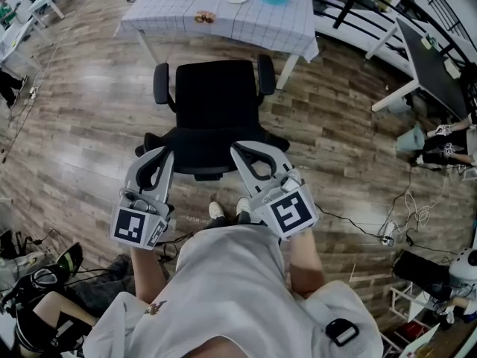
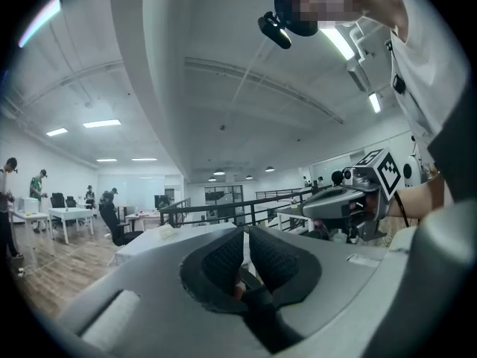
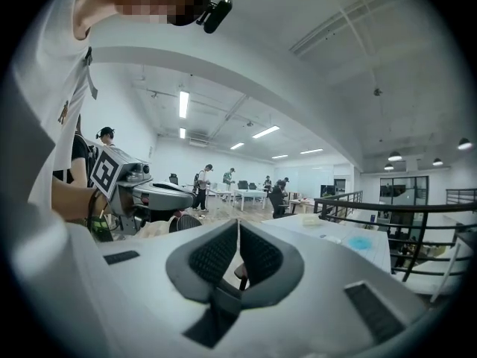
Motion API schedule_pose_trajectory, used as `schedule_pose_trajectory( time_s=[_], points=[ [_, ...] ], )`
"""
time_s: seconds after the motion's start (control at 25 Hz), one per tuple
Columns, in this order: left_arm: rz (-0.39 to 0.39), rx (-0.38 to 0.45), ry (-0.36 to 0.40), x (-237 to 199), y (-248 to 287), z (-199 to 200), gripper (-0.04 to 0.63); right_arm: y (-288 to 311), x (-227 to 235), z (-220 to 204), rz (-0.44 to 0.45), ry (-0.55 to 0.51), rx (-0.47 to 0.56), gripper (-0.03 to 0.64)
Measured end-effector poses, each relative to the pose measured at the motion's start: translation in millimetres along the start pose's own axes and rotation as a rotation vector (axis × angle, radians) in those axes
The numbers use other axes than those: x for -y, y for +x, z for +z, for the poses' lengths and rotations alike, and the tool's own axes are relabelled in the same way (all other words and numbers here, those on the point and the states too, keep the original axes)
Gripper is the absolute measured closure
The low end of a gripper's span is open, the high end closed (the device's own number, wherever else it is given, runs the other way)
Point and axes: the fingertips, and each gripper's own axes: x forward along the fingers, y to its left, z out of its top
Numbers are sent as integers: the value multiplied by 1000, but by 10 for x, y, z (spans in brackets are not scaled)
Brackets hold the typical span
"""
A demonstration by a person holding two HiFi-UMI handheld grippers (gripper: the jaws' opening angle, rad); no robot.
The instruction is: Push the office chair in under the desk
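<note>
Standing behind office chair (image 1: pixel 216 95), just short of desk (image 1: pixel 223 17), not under. My left gripper (image 1: pixel 165 155), right gripper (image 1: pixel 238 149) pressed together, empty, at backrest (image 1: pixel 209 144). Chair looked free-rolling; best pushed at stiff backrest top.

Left gripper (image 2: pixel 245 233) jaws pressed together, right gripper (image 2: pixel 317 203) close alongside

My head camera looks steeply down from above the office chair (image 1: pixel 215 114); desk (image 1: pixel 223 13) at 12 o'clock. Each gripper camera sits close behind my jaws, facing level toward that shared desk.
</note>
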Motion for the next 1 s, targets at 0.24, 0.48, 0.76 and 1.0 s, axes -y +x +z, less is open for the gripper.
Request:
schedule_pose_trajectory(
  time_s=[0.24,0.48,0.76,1.0],
  points=[
    [-50,-5,45,51,-48,2,528,-22,-81,-9,46,-49,-20,536],
    [-104,-14,88,86,-89,33,480,-25,-133,12,87,-98,-32,529],
    [-180,-49,175,161,-137,-30,430,-31,-248,-58,157,-176,-67,477],
    [-226,-111,231,232,-138,-125,388,-55,-309,-134,212,-215,-113,420]
  ],
)
